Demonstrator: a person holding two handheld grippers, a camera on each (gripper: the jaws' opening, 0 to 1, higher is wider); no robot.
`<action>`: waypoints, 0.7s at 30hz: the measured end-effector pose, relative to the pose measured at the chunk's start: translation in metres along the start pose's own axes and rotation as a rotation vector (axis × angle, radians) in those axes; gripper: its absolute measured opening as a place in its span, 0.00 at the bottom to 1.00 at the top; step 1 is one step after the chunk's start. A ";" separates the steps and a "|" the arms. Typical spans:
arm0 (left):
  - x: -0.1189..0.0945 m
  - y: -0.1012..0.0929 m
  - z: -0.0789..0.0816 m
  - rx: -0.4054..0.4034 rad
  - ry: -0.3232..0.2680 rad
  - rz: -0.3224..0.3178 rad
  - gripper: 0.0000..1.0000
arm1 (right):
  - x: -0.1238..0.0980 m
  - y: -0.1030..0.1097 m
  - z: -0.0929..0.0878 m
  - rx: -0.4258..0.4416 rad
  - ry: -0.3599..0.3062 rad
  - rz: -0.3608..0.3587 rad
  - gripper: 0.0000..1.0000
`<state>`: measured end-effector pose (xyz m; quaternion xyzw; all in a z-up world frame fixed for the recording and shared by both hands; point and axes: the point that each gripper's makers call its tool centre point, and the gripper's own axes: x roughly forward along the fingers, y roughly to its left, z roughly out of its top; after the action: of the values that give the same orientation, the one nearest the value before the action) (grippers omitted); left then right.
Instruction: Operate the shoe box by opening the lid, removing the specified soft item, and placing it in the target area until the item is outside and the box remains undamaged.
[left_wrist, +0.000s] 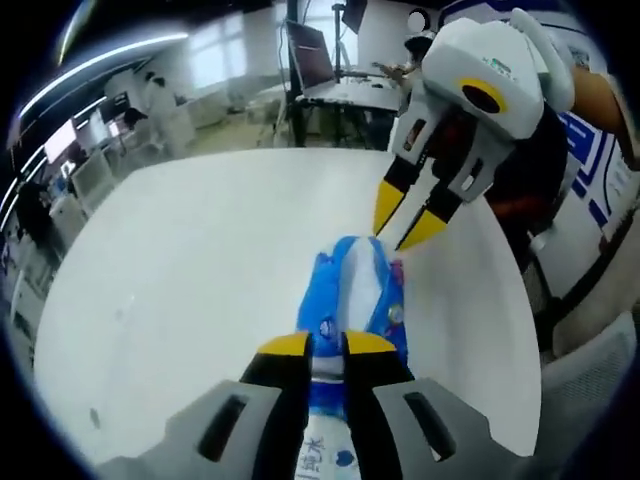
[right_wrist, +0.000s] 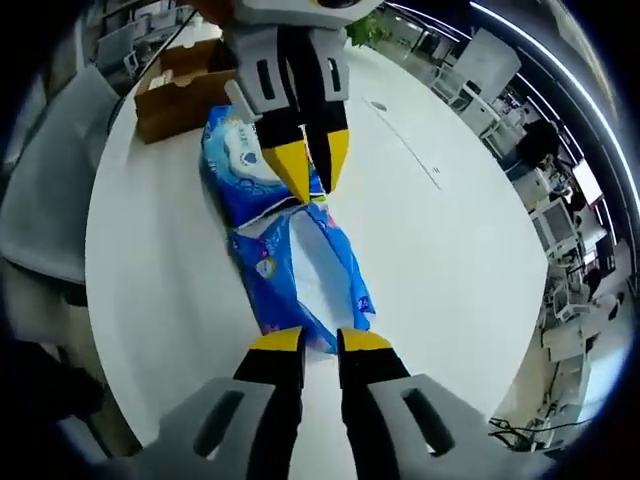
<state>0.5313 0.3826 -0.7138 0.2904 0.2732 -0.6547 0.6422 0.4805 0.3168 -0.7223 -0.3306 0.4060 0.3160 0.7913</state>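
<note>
Risk lay chiefly in the blue-and-white soft plastic pack (right_wrist: 290, 240), which we took to be the specified soft item, stretched over the white round table (right_wrist: 450, 300) between our two tools. In the left gripper view the left gripper (left_wrist: 327, 345) had its yellow-tipped black jaws clenched on the near end of the pack (left_wrist: 355, 290). Beyond the pack's far end, the right gripper (left_wrist: 408, 225) pointed down with its tips touching or just above the film; we could not tell which. In the right gripper view the right gripper (right_wrist: 320, 342) had its jaws almost together at the pack's near edge, with a narrow gap showing; whether any film was pinched there we could not tell.

We judged that pulling the two ends apart could tear the thin film or split its white middle strip. A grip on film alone could also slip and let the pack drop. The pack lay near the table's edge on the side of the brown cardboard shoe box (right_wrist: 180, 95), so a careless drag might slide it off. The box stood just beyond the pack's far end, and a swing of the left gripper (right_wrist: 305, 165) could knock or crush it.

Writing on the pack was scarce: white characters showed near the left gripper's jaws, too small for us to read, and a round white emblem sat at the pack's box end. We could name no brand.
</note>
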 end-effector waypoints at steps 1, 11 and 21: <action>-0.005 -0.001 0.000 -0.006 -0.001 0.001 0.11 | -0.002 0.000 0.002 0.004 -0.004 -0.002 0.14; -0.046 -0.014 -0.007 -0.021 -0.008 0.012 0.21 | -0.025 0.011 0.034 0.033 -0.044 -0.010 0.23; -0.090 -0.022 -0.021 -0.072 -0.041 0.037 0.30 | -0.042 0.024 0.066 0.053 -0.075 -0.012 0.29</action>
<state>0.5108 0.4600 -0.6628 0.2586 0.2783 -0.6382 0.6696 0.4711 0.3727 -0.6633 -0.2997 0.3824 0.3126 0.8162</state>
